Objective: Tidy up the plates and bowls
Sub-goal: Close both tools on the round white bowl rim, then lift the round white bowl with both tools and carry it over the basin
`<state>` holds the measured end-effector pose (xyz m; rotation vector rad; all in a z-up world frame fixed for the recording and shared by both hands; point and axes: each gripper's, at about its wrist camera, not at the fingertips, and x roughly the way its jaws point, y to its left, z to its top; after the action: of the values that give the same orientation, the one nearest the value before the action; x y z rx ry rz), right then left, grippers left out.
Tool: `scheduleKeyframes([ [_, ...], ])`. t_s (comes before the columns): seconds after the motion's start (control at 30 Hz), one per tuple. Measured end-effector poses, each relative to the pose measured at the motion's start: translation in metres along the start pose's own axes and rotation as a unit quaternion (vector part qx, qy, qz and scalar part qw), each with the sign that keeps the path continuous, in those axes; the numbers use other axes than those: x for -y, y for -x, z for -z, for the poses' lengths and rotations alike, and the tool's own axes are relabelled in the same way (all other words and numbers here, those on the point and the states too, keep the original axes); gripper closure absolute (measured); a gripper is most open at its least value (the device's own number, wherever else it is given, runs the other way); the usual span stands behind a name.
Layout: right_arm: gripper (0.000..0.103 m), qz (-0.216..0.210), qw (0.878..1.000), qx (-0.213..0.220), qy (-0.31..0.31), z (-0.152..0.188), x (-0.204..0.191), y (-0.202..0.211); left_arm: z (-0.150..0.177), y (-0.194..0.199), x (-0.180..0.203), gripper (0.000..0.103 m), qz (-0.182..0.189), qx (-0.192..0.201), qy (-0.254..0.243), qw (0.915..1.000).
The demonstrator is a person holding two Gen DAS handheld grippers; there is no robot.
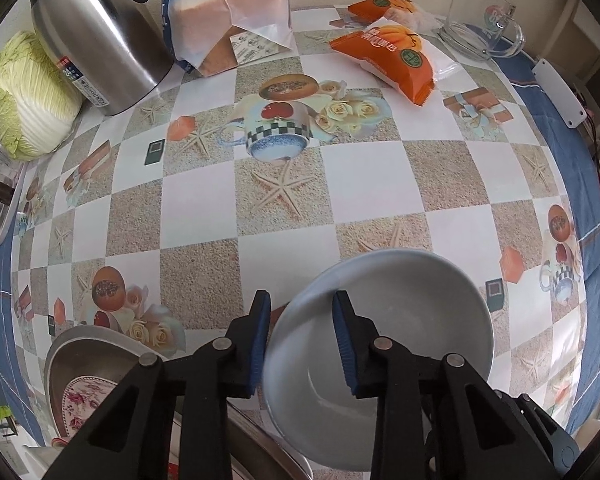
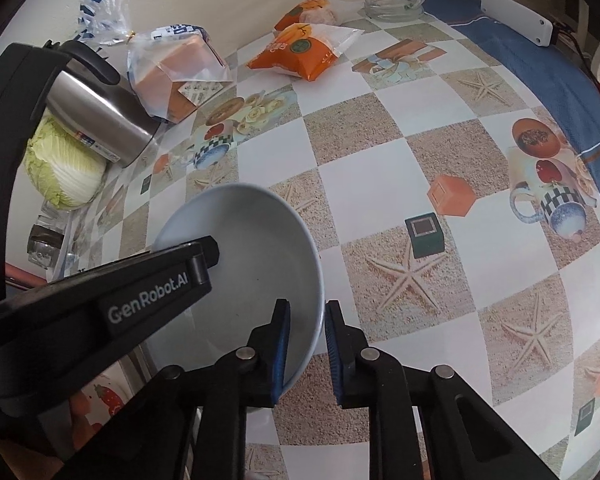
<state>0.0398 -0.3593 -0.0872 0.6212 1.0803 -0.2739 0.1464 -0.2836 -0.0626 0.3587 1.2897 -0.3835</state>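
Observation:
A pale grey bowl (image 1: 400,340) is held tilted above the table. My left gripper (image 1: 302,312) straddles its left rim, one finger inside and one outside, with a gap still showing at the outer pad. My right gripper (image 2: 308,320) straddles the bowl's (image 2: 260,248) right rim the same way, jaws close to the rim. The left gripper's body (image 2: 100,304) crosses the right wrist view. A flowered plate (image 1: 84,392) lies in a metal dish at the lower left.
On the checkered tablecloth (image 1: 372,172) at the back stand a steel kettle (image 1: 96,36), a cabbage (image 1: 28,96), a bagged bread loaf (image 1: 228,12), two orange snack packs (image 1: 392,56) and a glass mug (image 1: 484,16). A white power strip (image 1: 560,92) lies right.

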Motion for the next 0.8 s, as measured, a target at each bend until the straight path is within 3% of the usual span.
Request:
scheduleKeyframes([
  [0.23, 0.088, 0.022, 0.999, 0.005, -0.028, -0.003, 0.024, 0.009, 0.008, 0.004, 0.02, 0.082, 0.045, -0.006, -0.013, 0.9989],
  [0.47, 0.088, 0.024, 0.998, 0.008, -0.052, -0.003, 0.045, 0.017, 0.015, 0.003, 0.031, 0.083, 0.077, -0.006, -0.004, 0.997],
  [0.8, 0.088, 0.028, 0.999, -0.009, -0.044, 0.001, 0.043, 0.02, 0.023, 0.011, 0.019, 0.083, 0.1, 0.014, 0.021, 0.9947],
])
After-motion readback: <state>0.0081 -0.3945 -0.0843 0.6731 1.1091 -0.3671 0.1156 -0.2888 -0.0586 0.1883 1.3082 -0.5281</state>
